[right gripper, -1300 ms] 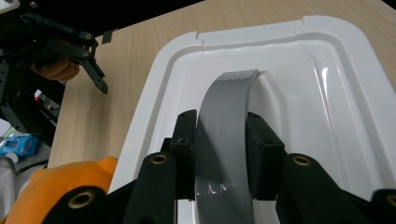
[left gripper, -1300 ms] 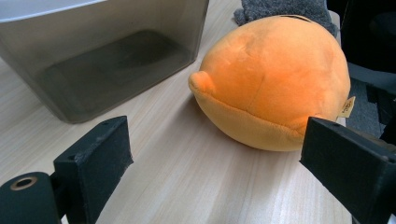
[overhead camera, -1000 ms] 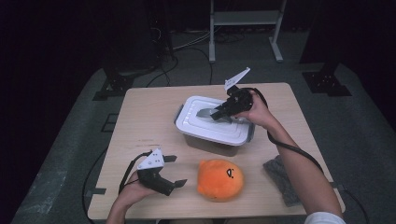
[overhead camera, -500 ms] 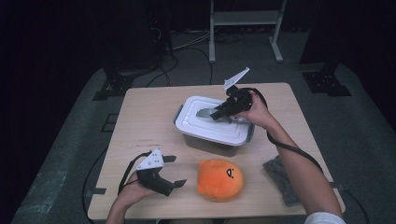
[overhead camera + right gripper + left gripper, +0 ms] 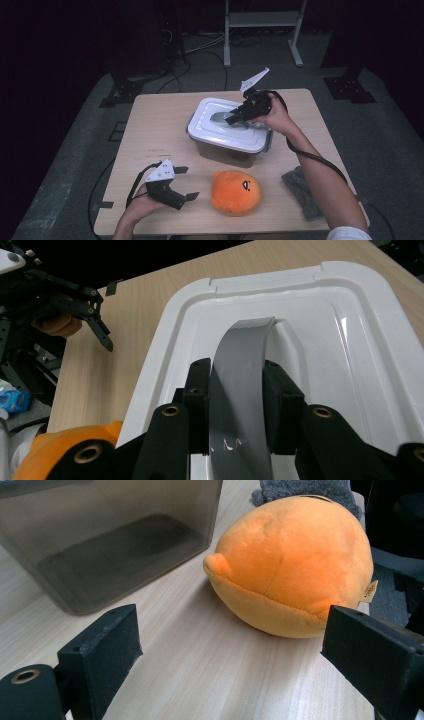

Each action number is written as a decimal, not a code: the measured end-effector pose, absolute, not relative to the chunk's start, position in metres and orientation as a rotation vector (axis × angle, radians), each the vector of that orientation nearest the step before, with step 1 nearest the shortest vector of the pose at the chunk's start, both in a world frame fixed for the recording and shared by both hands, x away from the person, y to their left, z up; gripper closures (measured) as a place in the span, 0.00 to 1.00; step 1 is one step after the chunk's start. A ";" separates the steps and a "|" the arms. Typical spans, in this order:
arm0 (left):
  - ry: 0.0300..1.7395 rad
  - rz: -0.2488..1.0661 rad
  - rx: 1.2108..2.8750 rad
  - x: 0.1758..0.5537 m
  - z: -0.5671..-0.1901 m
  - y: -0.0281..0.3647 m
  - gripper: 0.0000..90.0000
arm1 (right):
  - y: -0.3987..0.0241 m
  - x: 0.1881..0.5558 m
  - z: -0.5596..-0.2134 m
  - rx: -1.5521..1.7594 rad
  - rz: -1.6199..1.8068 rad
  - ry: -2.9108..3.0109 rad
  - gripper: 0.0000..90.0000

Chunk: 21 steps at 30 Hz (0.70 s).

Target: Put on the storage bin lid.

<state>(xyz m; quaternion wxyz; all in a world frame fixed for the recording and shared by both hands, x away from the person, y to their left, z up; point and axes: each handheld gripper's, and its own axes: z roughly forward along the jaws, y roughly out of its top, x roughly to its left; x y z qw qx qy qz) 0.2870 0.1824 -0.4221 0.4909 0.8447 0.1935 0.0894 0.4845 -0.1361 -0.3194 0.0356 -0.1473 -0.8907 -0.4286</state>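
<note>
A translucent grey box (image 5: pixel 220 150) with a white lid (image 5: pixel 205 127) stands mid-table. A grey handle (image 5: pixel 242 370) arches up from the lid (image 5: pixel 350 340), and my right gripper (image 5: pixel 236 405) is shut on it, one pad on each side. In the high view that gripper (image 5: pixel 235 119) hangs over the lid's middle. An orange plush toy (image 5: pixel 235 191) lies near the front edge. My left gripper (image 5: pixel 189 183) rests open on the table just left of the toy, jaws pointing at it. In the left gripper view the toy (image 5: pixel 295 565) sits ahead of the wide jaws, not touched, with the box wall (image 5: pixel 115 535) behind.
A grey cloth (image 5: pixel 302 192) lies at the table's front right, by the person's right forearm. The wooden table (image 5: pixel 150 125) is bare on its left half. Dark floor, cables and a white stand (image 5: pixel 260 20) lie beyond the far edge.
</note>
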 end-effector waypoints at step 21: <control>0.456 0.210 2.061 0.288 -0.424 0.179 0.09 | -0.244 0.436 -0.287 -0.648 -1.485 -2.723 0.75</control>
